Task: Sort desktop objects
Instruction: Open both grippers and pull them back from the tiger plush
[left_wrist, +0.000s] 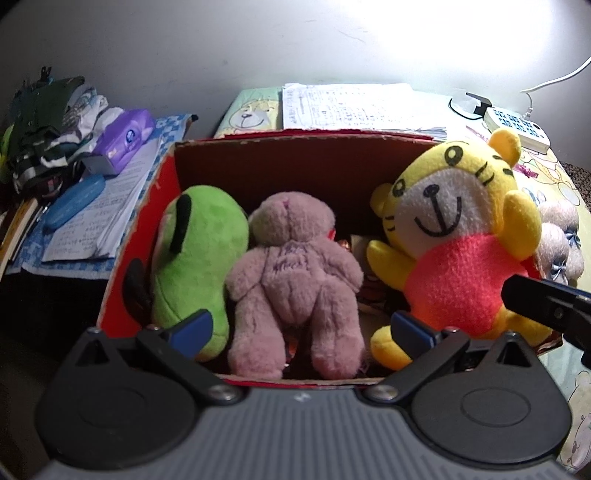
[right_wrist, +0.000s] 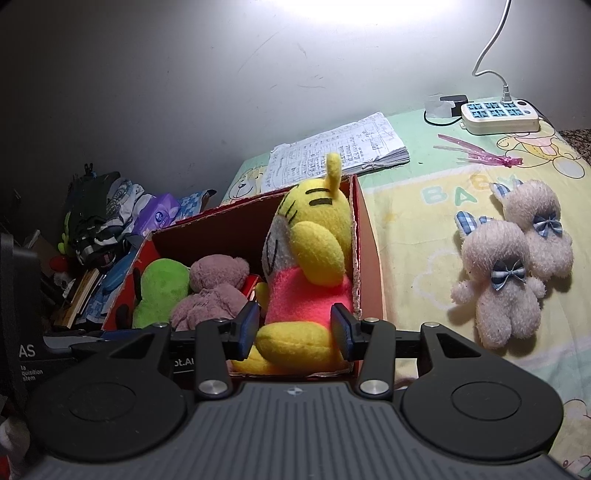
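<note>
The yellow tiger plush (right_wrist: 310, 273) is set upright in the red box (right_wrist: 369, 258), between the spread right claw (right_wrist: 294, 330) fingers (seemingly just released); the left claw (left_wrist: 301, 332) is spread too.

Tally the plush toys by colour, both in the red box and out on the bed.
Green plush: 1
Mauve bear: 1
Yellow tiger: 1
Cream bunnies with blue bows: 2
Total: 5, three in the red box.
</note>
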